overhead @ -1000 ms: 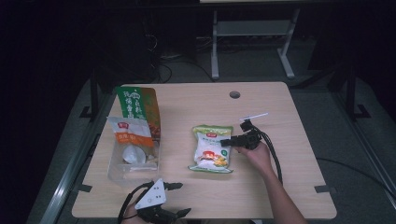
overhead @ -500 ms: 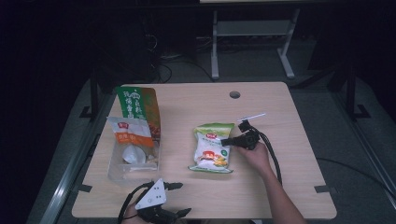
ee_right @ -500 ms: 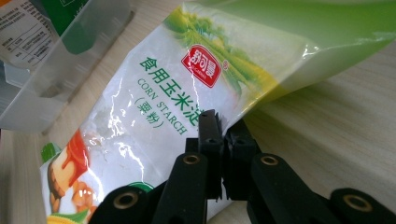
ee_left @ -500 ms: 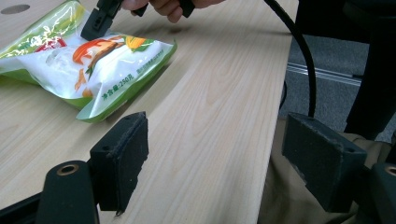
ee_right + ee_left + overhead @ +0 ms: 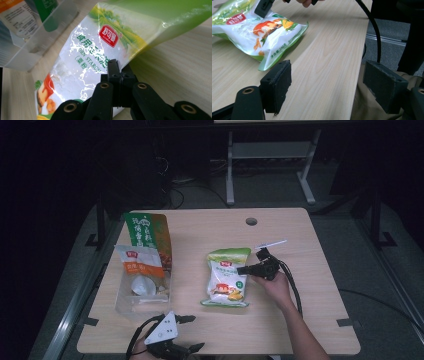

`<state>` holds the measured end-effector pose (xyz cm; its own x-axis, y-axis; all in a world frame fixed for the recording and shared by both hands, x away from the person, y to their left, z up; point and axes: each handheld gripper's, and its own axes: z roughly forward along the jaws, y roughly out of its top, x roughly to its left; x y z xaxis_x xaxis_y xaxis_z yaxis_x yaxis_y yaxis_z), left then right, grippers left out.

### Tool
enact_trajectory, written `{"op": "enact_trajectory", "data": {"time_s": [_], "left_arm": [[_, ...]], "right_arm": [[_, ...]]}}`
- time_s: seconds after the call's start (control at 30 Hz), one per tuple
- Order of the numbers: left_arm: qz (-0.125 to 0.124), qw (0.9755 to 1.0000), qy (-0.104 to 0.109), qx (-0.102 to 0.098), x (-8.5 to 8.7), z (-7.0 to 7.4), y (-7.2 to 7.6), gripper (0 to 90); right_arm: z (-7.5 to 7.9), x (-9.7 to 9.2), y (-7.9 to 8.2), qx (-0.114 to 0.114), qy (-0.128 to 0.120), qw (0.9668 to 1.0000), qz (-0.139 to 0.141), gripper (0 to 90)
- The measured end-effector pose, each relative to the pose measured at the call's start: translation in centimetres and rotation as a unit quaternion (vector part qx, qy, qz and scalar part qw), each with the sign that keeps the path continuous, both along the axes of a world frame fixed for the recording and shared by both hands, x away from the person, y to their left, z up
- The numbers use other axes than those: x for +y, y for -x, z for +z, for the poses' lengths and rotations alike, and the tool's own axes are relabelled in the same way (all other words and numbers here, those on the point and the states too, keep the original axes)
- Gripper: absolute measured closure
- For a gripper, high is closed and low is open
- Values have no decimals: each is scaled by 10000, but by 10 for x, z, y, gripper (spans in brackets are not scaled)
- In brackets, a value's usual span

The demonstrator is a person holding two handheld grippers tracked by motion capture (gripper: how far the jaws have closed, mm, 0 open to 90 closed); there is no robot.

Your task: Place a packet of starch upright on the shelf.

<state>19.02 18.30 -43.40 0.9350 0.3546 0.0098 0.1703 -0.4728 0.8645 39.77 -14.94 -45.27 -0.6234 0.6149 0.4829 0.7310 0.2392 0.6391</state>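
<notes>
A white and green corn starch bag (image 5: 227,277) lies flat near the middle of the table. My right gripper (image 5: 242,269) reaches in from the right at its right edge. Its jaws have just been closing and now stand shut, pinching the edge of the bag (image 5: 85,57) between the tips (image 5: 117,66). My left gripper (image 5: 192,332) rests at the table's front edge, open, with nothing between its pads (image 5: 277,85). Farther off in the left gripper view lie the bag (image 5: 262,32) and the right gripper's jaw.
A clear plastic bin (image 5: 125,300) stands at the left of the table (image 5: 300,320). An orange and white packet (image 5: 140,265) and a tall green and brown bag (image 5: 148,232) lean in it. A cable hole (image 5: 251,221) is near the far edge.
The right gripper's jaws have come together on the bag's right edge. Both hands stay about where they were.
</notes>
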Motion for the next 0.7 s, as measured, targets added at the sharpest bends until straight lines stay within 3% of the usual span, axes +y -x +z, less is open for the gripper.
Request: {"op": "enact_trajectory", "data": {"time_s": [0.7], "left_arm": [[8, 10000, -19, 0, -1, 0, 0, 226]], "right_arm": [[40, -1, 24, -646, -280, 9975, 32, 899]]}}
